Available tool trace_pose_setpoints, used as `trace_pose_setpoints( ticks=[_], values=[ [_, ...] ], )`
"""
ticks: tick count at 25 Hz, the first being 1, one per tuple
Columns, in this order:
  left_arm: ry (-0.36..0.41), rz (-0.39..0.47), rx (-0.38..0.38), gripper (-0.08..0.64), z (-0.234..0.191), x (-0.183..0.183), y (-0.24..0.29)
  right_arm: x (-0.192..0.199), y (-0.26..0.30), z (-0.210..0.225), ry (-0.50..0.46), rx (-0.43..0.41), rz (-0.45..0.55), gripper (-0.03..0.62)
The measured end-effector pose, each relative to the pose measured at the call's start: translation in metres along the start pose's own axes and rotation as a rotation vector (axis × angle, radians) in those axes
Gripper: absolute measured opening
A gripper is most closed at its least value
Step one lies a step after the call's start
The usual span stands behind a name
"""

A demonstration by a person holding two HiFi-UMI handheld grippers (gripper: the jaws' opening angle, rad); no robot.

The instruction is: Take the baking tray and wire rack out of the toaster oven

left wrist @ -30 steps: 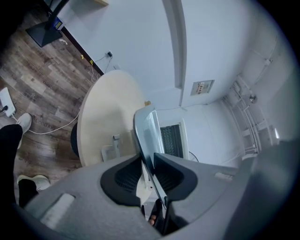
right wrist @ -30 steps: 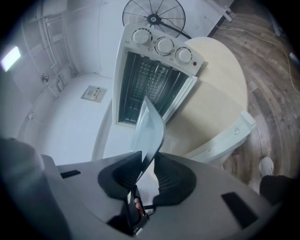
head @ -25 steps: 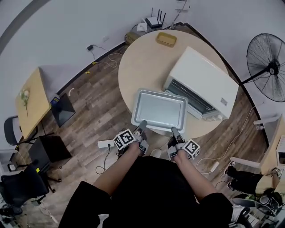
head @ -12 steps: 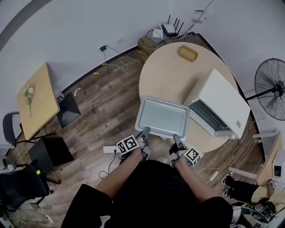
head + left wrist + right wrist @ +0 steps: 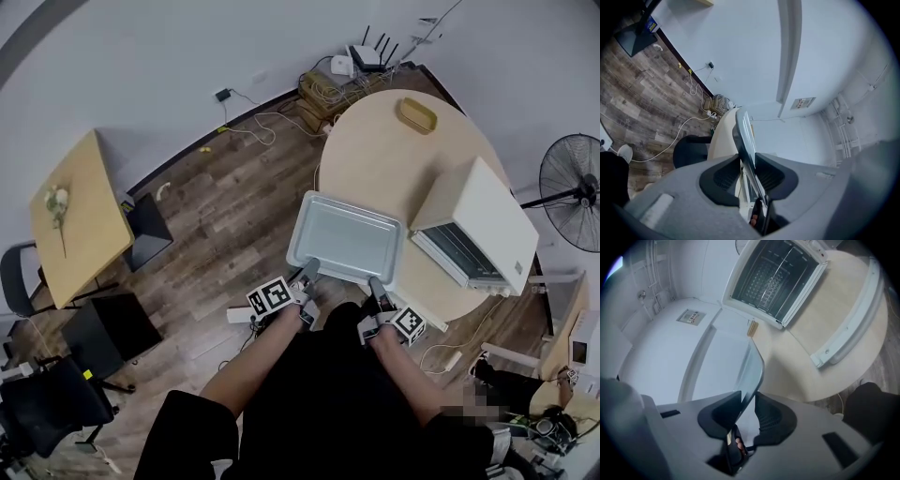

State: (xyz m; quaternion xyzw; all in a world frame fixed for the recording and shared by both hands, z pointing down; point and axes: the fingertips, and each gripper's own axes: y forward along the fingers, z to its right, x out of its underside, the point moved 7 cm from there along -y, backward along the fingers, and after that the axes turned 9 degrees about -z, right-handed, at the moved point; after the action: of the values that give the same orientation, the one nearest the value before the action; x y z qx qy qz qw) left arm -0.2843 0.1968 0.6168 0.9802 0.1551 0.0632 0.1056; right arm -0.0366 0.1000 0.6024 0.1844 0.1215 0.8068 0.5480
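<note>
Holding a shiny grey metal baking tray (image 5: 345,236) up by its near rim, out of the oven. Pinching that rim near its left end with the left tongs (image 5: 307,272) and near its right end with the right tongs (image 5: 378,284). Squeezing shut on the thin metal edge from both sides, with nothing else in between. Holding the tray flat, partly over the edge of the round light wooden table (image 5: 375,159) and partly over the brown wooden floor (image 5: 225,216). Just beside the tray, on the table: a white boxy toaster oven (image 5: 483,211) with its front door hanging open. Inside it, seen from the right tongs' view: a silver wire rack (image 5: 771,280), not taken out yet. Farther back on the table, well apart from the tray: a small yellow dish (image 5: 416,114). Off to the right, on the floor: a round black fan (image 5: 572,192).
</note>
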Motion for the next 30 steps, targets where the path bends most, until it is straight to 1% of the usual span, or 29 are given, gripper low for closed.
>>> trace_pose_setpoints(
  ticks=[3,6,10,13,17,19,20,23,25,30],
  values=[
    [-0.013,0.003,0.013,0.103,0.0,-0.013,0.006,-0.005,0.01,-0.008,-0.01,0.015,0.007,0.086],
    [-0.02,-0.007,0.013,0.103,0.004,-0.024,0.017,-0.014,0.021,-0.017,0.013,-0.018,0.037,0.086],
    [0.002,-0.044,-0.005,0.104,0.006,-0.046,0.039,-0.023,0.035,-0.011,0.024,-0.003,0.087,0.089],
    [0.024,-0.069,-0.03,0.104,0.012,-0.067,0.06,-0.032,0.052,-0.01,0.091,-0.013,0.112,0.089],
    [0.046,-0.111,-0.051,0.104,0.022,-0.084,0.099,-0.059,0.065,-0.005,0.143,-0.017,0.149,0.092],
    [0.057,-0.135,-0.062,0.104,0.025,-0.094,0.115,-0.069,0.075,-0.005,0.173,-0.038,0.168,0.092],
    [0.055,-0.142,-0.068,0.104,0.026,-0.1,0.122,-0.074,0.08,-0.006,0.176,-0.043,0.171,0.092],
    [0.041,-0.149,-0.089,0.104,0.027,-0.114,0.144,-0.091,0.094,-0.003,0.168,-0.017,0.173,0.097],
    [0.044,-0.166,-0.108,0.103,0.025,-0.12,0.16,-0.103,0.103,-0.001,0.172,-0.015,0.185,0.097],
    [0.071,-0.213,-0.142,0.104,0.022,-0.133,0.2,-0.129,0.122,0.012,0.226,-0.024,0.211,0.097]
  ],
)
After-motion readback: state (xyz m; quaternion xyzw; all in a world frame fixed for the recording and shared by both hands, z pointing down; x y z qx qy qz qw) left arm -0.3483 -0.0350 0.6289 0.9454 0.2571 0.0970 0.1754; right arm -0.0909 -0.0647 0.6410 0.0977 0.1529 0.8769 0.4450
